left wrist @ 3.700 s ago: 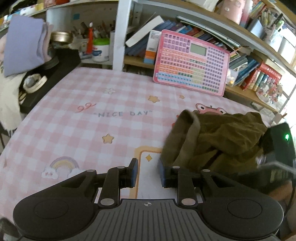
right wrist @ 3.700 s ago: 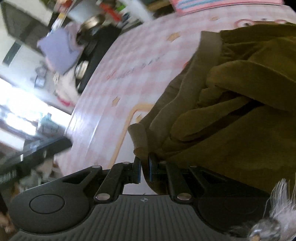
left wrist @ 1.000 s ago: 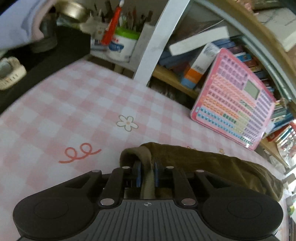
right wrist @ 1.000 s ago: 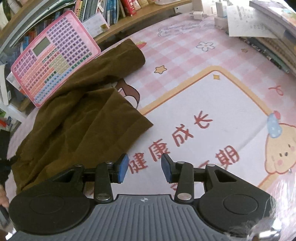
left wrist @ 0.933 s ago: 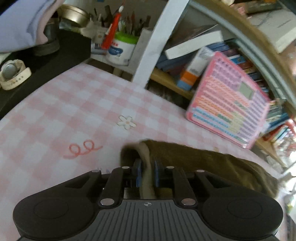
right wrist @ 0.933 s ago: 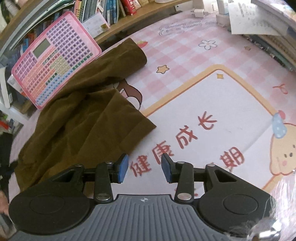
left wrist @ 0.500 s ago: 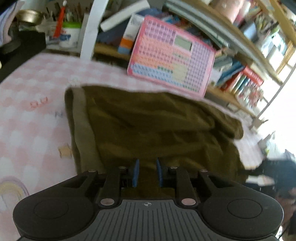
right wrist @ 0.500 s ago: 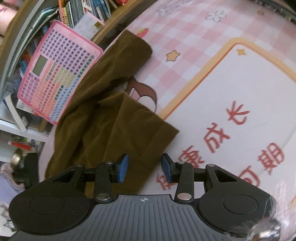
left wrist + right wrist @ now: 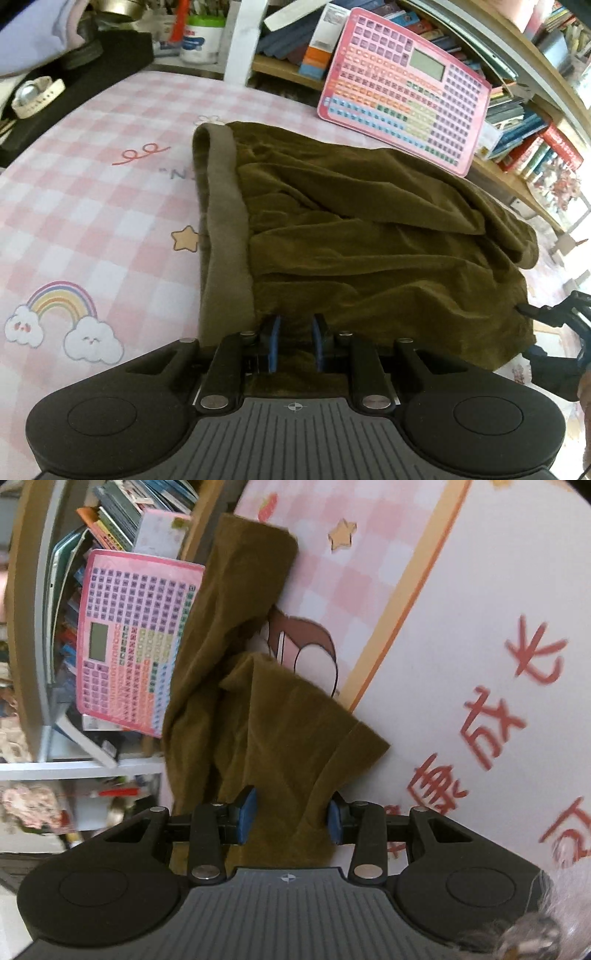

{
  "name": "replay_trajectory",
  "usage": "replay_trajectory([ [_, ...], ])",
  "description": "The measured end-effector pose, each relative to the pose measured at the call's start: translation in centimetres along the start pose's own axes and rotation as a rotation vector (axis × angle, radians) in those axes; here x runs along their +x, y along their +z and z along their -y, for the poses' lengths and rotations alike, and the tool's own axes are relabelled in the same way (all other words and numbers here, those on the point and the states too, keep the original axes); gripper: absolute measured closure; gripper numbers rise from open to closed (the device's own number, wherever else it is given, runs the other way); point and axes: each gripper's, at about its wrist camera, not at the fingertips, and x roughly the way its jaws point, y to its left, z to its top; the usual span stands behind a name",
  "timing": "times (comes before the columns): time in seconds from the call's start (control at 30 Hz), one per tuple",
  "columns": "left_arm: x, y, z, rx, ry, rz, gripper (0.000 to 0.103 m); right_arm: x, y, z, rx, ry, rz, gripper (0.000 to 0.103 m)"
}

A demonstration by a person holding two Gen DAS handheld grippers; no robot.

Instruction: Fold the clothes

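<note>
Left wrist view: our left gripper (image 9: 294, 343), a second ago clenched on the waistband (image 9: 225, 236), now stands released above olive shorts (image 9: 369, 236) spread on the pink mat (image 9: 92, 192).

Right wrist view: our right gripper (image 9: 291, 814), previously over bare mat, now straddles the near leg hem (image 9: 317, 734), fingers parted, not pinching. We judge spreading done, folding next.

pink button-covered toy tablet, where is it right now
The pink button-covered toy tablet leans against the bookshelf at the table's far edge, just behind the olive-brown garment.
</note>
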Motion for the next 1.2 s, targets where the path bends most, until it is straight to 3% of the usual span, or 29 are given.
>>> replay_trajectory([
  [0.1,0.2,-0.1,0.3,-0.014,0.027,-0.001,0.084,0.1,0.6,0.4,0.029,0.020,0.004,0.073],
  [0.23,0.3,0.0,0.6,-0.017,0.048,-0.006,0.084,0.2,1.4,0.6,0.034,0.028,0.038,0.094],
  [0.43,0.2,0.3,-0.1,-0.007,0.001,-0.018,0.084,-2.0,-0.9,-1.5,-0.148,-0.014,0.169,0.098],
  [0.63,-0.3,-0.2,-1.1,-0.005,-0.082,-0.036,0.084,-4.6,-3.8,-1.4,-0.108,-0.073,0.268,0.098],
  [0.8,-0.4,0.1,-1.7,-0.001,-0.162,-0.043,0.085,-8.0,-8.1,-7.8,-0.474,-0.090,0.464,0.098],
  [0.87,-0.4,0.4,-1.7,0.019,-0.166,-0.043,0.085,-9.5,-10.9,-11.5,-0.686,-0.031,0.548,0.099],
  [0.93,-0.3,0.7,-1.8,0.045,-0.151,-0.045,0.085,-10.4,-13.4,-13.3,-0.806,0.026,0.585,0.098],
  [1.03,-0.3,0.6,-3.1,0.034,-0.169,-0.047,0.085,-9.4,-14.9,-12.6,-0.803,-0.001,0.512,0.098],
  [1.1,-0.5,0.4,-3.7,0.025,-0.190,-0.043,0.085,-7.2,-14.4,-10.2,-0.689,-0.095,0.355,0.098],
  [1.2,-0.9,0.4,-3.9,0.043,-0.202,-0.031,0.085,-5.4,-13.8,-6.1,-0.493,-0.195,0.234,0.098],
])
